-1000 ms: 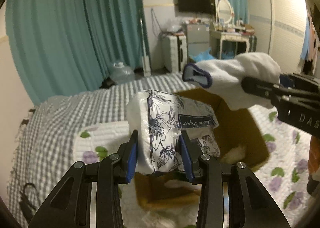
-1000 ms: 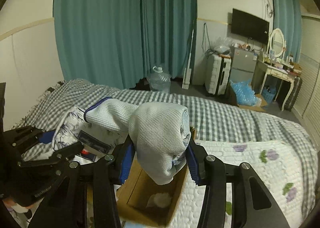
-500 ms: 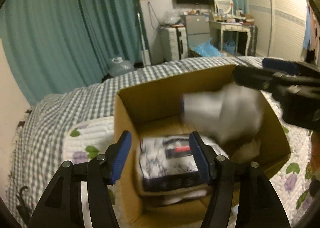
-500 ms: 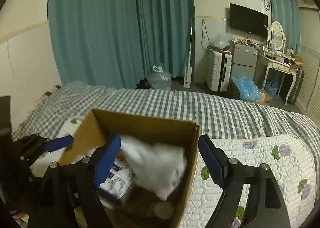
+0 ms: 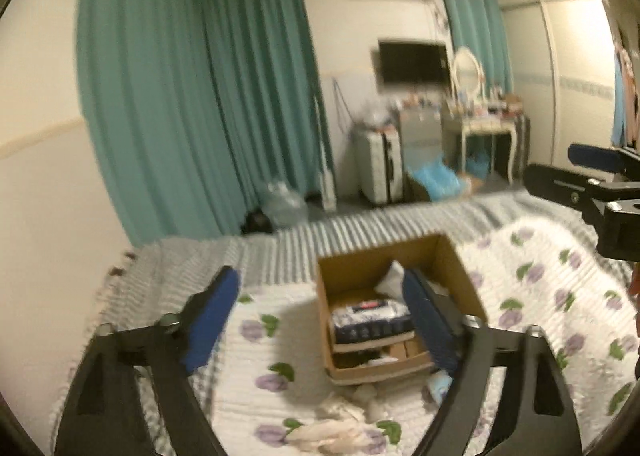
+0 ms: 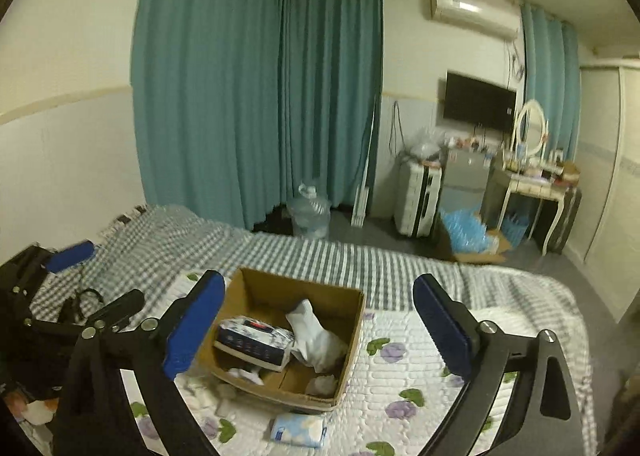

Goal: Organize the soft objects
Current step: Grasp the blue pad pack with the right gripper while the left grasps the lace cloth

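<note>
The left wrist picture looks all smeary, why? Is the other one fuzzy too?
Left wrist view: motion blur smears the checked blanket and the cardboard box. Right wrist view: sharper, so the box and white sock show clearly. Both views bend the room's edges, fisheye style.

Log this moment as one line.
left gripper: open | right gripper: open | tissue pack, white sock: in cardboard box

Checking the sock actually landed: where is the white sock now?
In the right wrist view the white sock lies inside the cardboard box on the bed, right of the floral tissue pack.
</note>
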`<state>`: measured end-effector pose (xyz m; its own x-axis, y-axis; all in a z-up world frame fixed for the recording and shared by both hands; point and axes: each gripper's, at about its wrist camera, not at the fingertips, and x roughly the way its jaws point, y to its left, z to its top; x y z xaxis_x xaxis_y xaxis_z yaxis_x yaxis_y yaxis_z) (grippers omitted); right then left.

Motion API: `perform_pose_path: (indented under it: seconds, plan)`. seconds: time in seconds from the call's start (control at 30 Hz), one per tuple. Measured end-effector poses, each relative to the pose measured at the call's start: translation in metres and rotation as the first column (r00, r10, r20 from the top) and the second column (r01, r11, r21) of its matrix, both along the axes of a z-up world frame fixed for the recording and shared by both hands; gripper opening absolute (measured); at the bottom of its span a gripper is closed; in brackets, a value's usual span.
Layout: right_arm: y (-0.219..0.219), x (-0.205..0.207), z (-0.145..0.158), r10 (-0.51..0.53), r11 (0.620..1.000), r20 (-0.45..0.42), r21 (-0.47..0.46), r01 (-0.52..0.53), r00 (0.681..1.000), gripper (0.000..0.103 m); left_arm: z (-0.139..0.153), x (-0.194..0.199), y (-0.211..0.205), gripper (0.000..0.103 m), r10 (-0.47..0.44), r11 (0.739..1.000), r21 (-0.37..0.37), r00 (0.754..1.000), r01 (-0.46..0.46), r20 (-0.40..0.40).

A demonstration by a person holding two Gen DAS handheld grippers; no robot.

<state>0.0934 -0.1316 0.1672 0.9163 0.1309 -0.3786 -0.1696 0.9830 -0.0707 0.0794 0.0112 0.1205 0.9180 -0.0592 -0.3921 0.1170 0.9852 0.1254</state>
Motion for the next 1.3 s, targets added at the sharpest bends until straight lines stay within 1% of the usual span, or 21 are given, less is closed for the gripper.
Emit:
perform_pose_path:
  seconds: [0.07,0.1,0.17,0.27,0.33,0.37,0.43,0.5,0.53,0.6,0.67,0.77,0.83,0.93,0.97,1.0,1.1,1.2,1.3]
  plan:
    - [0.004,-0.020,0.013,-0.004,1.000,0.028,-0.008,0.004,1.000,0.102,0.015,-0.021,0.008,0.091,0.011,1.000,-0.012,0.999,-0.011,0.034]
    - [0.008,-0.032,0.020,-0.004,1.000,0.048,-0.012,0.004,0.999,0.102,0.022,-0.033,0.013,0.091,0.022,0.999,-0.025,0.998,-0.021,0.051]
    - [0.013,-0.049,0.026,0.004,1.000,0.065,-0.014,-0.003,0.998,0.102,0.028,-0.047,0.019,0.092,0.028,0.999,-0.037,0.997,-0.025,0.069]
    - [0.023,-0.064,0.026,0.024,1.000,0.060,-0.013,-0.024,0.998,0.102,0.025,-0.057,0.026,0.092,0.037,0.999,-0.043,0.997,-0.034,0.071]
    - [0.029,-0.070,0.018,0.034,0.999,0.052,-0.020,-0.033,0.998,0.102,0.015,-0.059,0.029,0.092,0.043,0.998,-0.054,0.997,-0.040,0.061]
    - [0.031,-0.071,0.014,0.037,0.999,0.047,-0.021,-0.036,0.998,0.102,0.006,-0.060,0.030,0.092,0.045,0.997,-0.065,0.998,-0.043,0.044]
    - [0.035,-0.069,-0.001,0.045,0.999,0.022,-0.017,-0.044,0.999,0.102,-0.008,-0.056,0.033,0.092,0.041,0.995,-0.090,0.999,-0.040,0.015]
    - [0.039,-0.061,-0.023,0.042,0.999,-0.031,-0.020,-0.043,0.999,0.102,-0.029,-0.052,0.036,0.092,0.027,0.994,-0.106,0.999,-0.030,-0.029]
    - [0.041,-0.055,-0.036,0.028,0.999,-0.060,-0.034,-0.030,0.998,0.102,-0.038,-0.049,0.038,0.092,0.029,0.994,-0.107,0.999,-0.033,-0.044]
    - [0.044,-0.046,-0.057,0.021,0.998,-0.086,-0.053,-0.026,0.996,0.102,-0.062,-0.039,0.041,0.092,0.060,0.993,-0.101,0.995,-0.068,-0.078]
    - [0.047,-0.034,-0.084,0.017,0.998,-0.127,-0.059,-0.025,0.992,0.102,-0.085,-0.030,0.046,0.092,0.111,0.987,-0.100,0.986,-0.124,-0.126]
    - [0.043,-0.019,-0.114,0.018,0.999,-0.167,-0.035,-0.024,0.986,0.102,-0.116,-0.015,0.050,0.092,0.146,0.979,-0.115,0.971,-0.169,-0.189]
    - [0.038,-0.008,-0.135,0.015,1.000,-0.180,-0.018,-0.018,0.984,0.102,-0.133,-0.007,0.050,0.092,0.152,0.978,-0.108,0.965,-0.179,-0.215]
    - [0.033,0.008,-0.169,-0.007,1.000,-0.208,-0.010,0.005,0.978,0.102,-0.154,0.000,0.050,0.092,0.137,0.982,-0.091,0.957,-0.165,-0.255]
    - [0.032,0.012,-0.176,-0.012,1.000,-0.216,-0.006,0.011,0.976,0.102,-0.164,0.004,0.049,0.092,0.135,0.983,-0.087,0.953,-0.164,-0.273]
    - [0.029,0.017,-0.191,-0.018,1.000,-0.237,0.001,0.019,0.971,0.102,-0.169,0.005,0.050,0.092,0.134,0.983,-0.084,0.950,-0.164,-0.283]
    - [0.026,0.029,-0.218,-0.033,0.999,-0.292,-0.004,0.034,0.956,0.102,-0.186,0.014,0.050,0.092,0.130,0.983,-0.083,0.936,-0.166,-0.327]
    - [0.024,0.035,-0.247,-0.051,0.999,-0.348,-0.025,0.045,0.936,0.102,-0.204,0.023,0.049,0.092,0.125,0.983,-0.077,0.916,-0.166,-0.381]
    - [0.021,0.043,-0.268,-0.056,0.998,-0.402,-0.026,0.050,0.914,0.102,-0.219,0.029,0.045,0.092,0.102,0.985,-0.081,0.892,-0.153,-0.440]
